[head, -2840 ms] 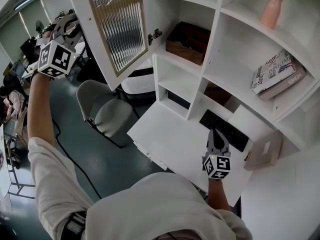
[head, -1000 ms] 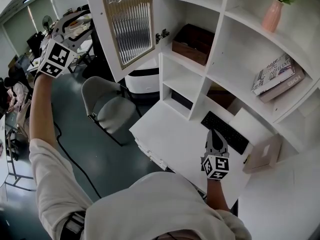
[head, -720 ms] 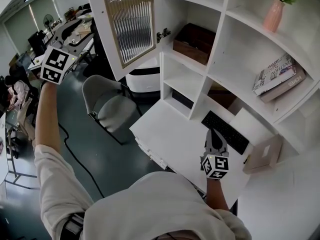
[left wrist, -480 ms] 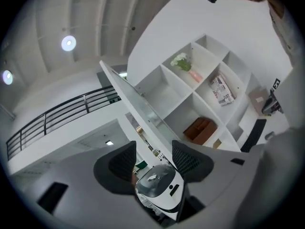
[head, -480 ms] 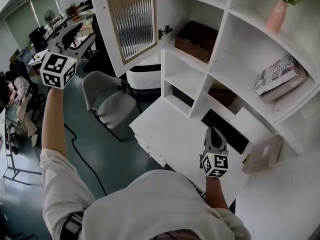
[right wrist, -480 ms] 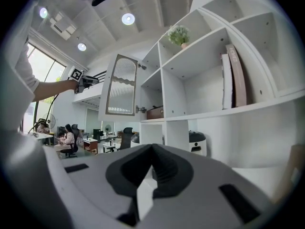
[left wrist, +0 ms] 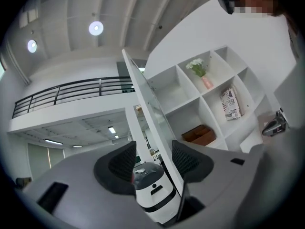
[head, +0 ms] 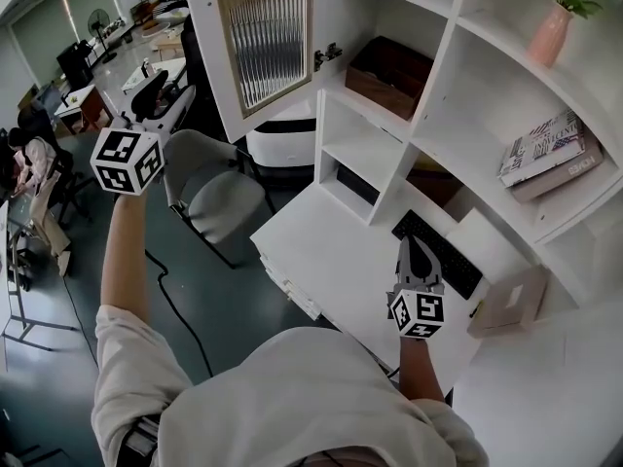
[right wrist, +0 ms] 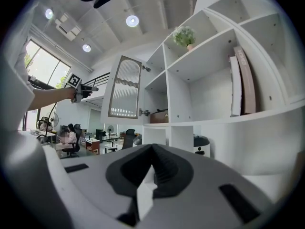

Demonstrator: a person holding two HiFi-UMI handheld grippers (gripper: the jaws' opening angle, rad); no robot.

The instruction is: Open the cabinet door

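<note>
The cabinet door [head: 263, 37], white-framed with ribbed glass, stands swung wide open at the top of the head view; it shows edge-on [left wrist: 145, 109] in the left gripper view. My left gripper [head: 170, 88] hangs left of the door and below its lower edge, apart from it. Its jaws [left wrist: 153, 156] are open and have just been closing a little, with nothing between them. My right gripper [head: 407, 246] hovers over the white desk [head: 321, 261] near the keyboard [head: 443, 253]. Its jaws [right wrist: 152, 168] are shut and hold nothing.
A grey office chair [head: 219, 202] and a white round machine [head: 282, 144] stand below the door. The shelves hold a brown box [head: 389, 71], books [head: 550, 154] and a pink vase [head: 550, 27]. A tan box [head: 506, 305] lies on the desk. A person [head: 29, 168] sits far left.
My left gripper has sunk down and away from the door's outer edge and rolled about its own axis. The door stays open. The right gripper has kept still.
</note>
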